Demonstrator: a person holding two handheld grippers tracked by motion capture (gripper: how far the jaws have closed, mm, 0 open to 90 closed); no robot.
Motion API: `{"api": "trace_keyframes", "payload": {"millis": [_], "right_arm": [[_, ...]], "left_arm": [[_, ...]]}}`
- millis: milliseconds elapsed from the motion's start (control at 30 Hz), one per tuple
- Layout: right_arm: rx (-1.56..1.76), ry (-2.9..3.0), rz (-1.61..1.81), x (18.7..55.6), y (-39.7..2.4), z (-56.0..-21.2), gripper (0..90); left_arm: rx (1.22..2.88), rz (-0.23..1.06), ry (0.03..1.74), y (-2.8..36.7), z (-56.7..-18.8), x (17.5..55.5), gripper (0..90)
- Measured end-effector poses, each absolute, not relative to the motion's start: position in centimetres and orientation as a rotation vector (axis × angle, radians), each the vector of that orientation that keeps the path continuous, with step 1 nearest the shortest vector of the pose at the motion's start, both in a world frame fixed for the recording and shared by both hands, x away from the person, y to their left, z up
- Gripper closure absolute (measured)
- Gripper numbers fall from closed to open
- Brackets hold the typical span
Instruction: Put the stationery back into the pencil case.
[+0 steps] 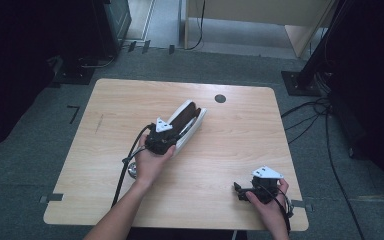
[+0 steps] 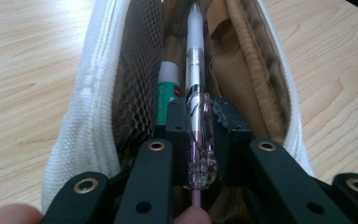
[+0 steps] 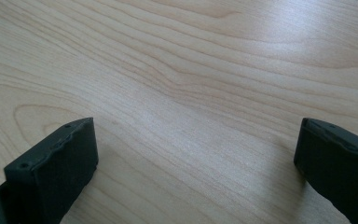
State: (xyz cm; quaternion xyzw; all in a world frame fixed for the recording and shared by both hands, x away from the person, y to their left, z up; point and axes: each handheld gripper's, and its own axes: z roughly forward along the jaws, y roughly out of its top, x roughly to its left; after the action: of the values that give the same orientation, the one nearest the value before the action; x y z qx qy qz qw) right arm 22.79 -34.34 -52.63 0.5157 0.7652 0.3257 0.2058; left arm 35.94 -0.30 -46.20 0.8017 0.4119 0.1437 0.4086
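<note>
- My left gripper [image 2: 199, 135] pinches a pen [image 2: 196, 84] by its clear barrel, right over the open white pencil case [image 2: 81, 121] ahead of it.
- I judge the pen light, stiff and a little slippery; the grip on the barrel's lower half seems good.
- My right gripper [image 3: 196, 154] is spread wide, with bare tabletop [image 3: 191, 70] under it.
- The left gripper view shows a green-labelled tube [image 2: 167, 91] inside the case; from the high view I see the case [image 1: 192, 122] as a dark opening.

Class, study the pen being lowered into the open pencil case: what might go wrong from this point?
The left gripper is shut on the pen, near its clear end, so the pen might pivot or slip. Its tip could snag the mesh pocket. Nothing steadies the pencil case; the right gripper stands open elsewhere, so it may shift.
</note>
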Motion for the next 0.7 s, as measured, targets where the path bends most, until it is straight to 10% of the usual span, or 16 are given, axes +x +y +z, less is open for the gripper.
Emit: {"api": "trace_keyframes", "payload": {"millis": [700], "right_arm": [[1.437,2.133,0.908,22.8,-34.3,-52.6,0.0]], "left_arm": [[1.953,0.398,1.035,0.4,-45.2,34.7,65.1]]}}
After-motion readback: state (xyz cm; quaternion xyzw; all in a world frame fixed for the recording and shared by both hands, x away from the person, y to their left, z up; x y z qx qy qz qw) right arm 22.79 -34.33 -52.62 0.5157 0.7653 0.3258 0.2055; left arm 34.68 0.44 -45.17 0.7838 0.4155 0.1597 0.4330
